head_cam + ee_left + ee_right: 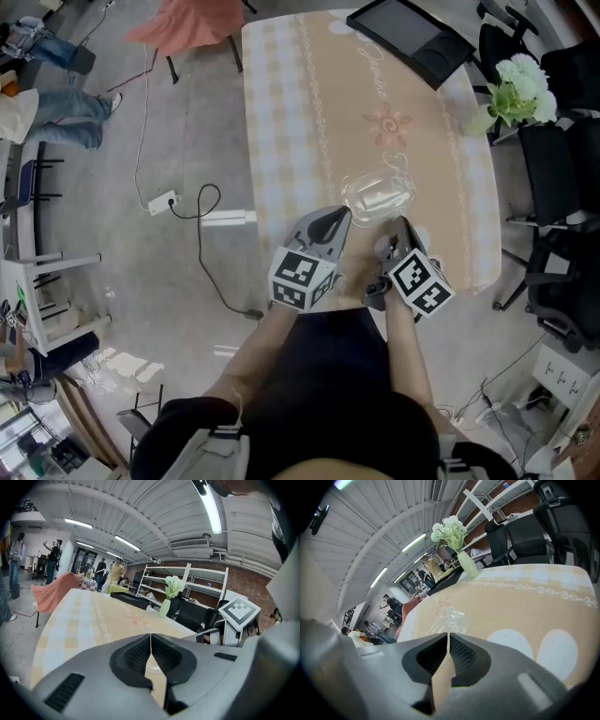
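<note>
A clear, crumpled plastic item [379,193] lies on the table's beige checked cloth [309,112], near the front edge. My left gripper [343,215] points at its near left side, jaws pressed together with nothing between them [150,638]. My right gripper [400,223] sits just below the item's right end, also shut and empty [448,638]. In the right gripper view the clear item [453,618] lies a short way beyond the jaws. Whether either tip touches it I cannot tell.
A black flat device [412,36] lies at the table's far right corner. White flowers in a green vase [518,87] stand at the right edge, with black chairs [562,178] beyond. A pink-draped chair [187,23] and a floor cable with power strip [164,201] are on the left.
</note>
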A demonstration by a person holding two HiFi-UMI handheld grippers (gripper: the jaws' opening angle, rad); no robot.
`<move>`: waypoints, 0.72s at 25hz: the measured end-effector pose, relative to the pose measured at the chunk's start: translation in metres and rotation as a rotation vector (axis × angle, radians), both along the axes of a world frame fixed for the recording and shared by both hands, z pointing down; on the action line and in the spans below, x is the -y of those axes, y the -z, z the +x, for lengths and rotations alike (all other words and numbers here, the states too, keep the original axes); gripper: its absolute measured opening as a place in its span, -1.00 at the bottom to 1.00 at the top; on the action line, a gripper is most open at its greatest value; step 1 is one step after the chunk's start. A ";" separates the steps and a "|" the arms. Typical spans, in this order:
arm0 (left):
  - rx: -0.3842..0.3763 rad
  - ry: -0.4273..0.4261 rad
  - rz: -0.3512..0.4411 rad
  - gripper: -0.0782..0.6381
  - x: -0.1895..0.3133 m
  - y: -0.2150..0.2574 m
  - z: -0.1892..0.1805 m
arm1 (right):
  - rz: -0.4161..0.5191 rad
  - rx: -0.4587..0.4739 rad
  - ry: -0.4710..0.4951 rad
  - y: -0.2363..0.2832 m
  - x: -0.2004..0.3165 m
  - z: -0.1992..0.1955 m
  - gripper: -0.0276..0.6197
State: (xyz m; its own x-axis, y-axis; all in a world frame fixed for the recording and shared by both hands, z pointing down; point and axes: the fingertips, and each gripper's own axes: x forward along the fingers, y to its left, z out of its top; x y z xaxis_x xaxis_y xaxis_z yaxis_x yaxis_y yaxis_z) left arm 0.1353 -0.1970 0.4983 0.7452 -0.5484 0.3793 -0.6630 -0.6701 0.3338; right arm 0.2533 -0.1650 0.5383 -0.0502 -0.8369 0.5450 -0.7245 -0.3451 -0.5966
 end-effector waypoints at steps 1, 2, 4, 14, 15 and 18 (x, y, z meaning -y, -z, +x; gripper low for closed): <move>-0.002 0.000 -0.004 -0.75 0.001 -0.001 -0.001 | -0.005 -0.018 0.008 0.001 0.000 0.001 -0.90; -0.004 0.000 -0.007 -0.75 0.002 -0.002 -0.001 | -0.010 -0.045 0.027 0.002 0.000 0.002 -0.90; -0.005 -0.004 -0.008 -0.75 0.004 -0.003 -0.001 | -0.025 -0.137 0.123 0.005 0.000 0.003 -0.90; 0.002 -0.018 -0.020 -0.75 0.007 -0.010 -0.003 | -0.074 -0.563 0.792 0.006 0.006 -0.004 -0.84; 0.004 -0.016 -0.020 -0.75 0.008 -0.010 -0.005 | -0.071 -0.579 0.839 0.006 0.006 -0.006 -0.83; 0.010 -0.004 -0.023 -0.75 0.010 -0.012 -0.011 | -0.094 -0.649 0.995 0.002 0.005 -0.010 -0.81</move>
State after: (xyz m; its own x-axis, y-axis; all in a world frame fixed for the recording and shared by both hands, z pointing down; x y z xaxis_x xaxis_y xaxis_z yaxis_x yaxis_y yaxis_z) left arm 0.1247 -0.2071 0.5102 0.7435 -0.5364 0.3993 -0.6637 -0.6651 0.3422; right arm 0.2430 -0.1701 0.5367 -0.3466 -0.5419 0.7656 -0.8561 0.5163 -0.0222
